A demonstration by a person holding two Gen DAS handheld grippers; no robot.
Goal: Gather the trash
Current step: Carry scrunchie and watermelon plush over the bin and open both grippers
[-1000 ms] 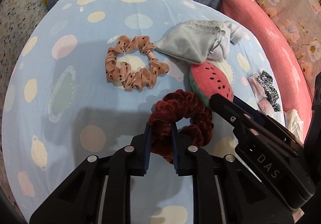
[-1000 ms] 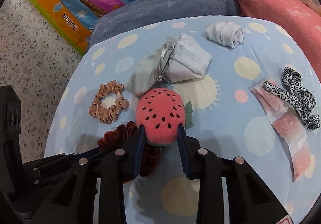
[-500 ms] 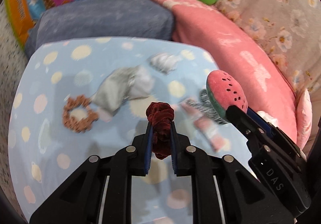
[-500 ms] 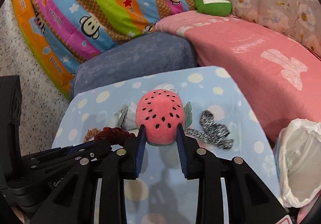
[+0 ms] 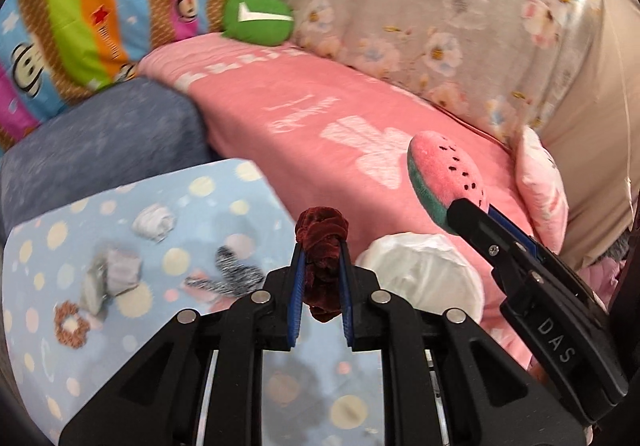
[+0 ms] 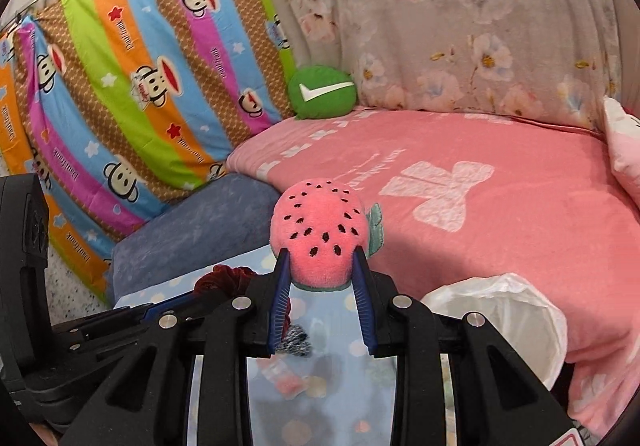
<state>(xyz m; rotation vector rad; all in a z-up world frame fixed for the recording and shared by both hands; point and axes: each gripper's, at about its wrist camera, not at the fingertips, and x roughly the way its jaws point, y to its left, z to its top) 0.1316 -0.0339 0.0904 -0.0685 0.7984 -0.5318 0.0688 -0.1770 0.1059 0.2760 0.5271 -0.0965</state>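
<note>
A pink blanket [image 6: 500,206] covers the bed, and beside it lies the blue dotted sheet [image 5: 224,202]. A white plastic bag [image 5: 420,274] stands open between the two. The right tongs [image 6: 320,272] are clamped on a watermelon plush [image 6: 318,230], held in the air above the sheet. The left tongs [image 5: 320,278] pinch a dark red velvet scrunchie [image 5: 322,246], lifted just beside the bag. On the sheet lie a leopard-print hair tie [image 5: 232,274], a rolled white sock [image 5: 154,224] and a brown scrunchie [image 5: 70,324].
</note>
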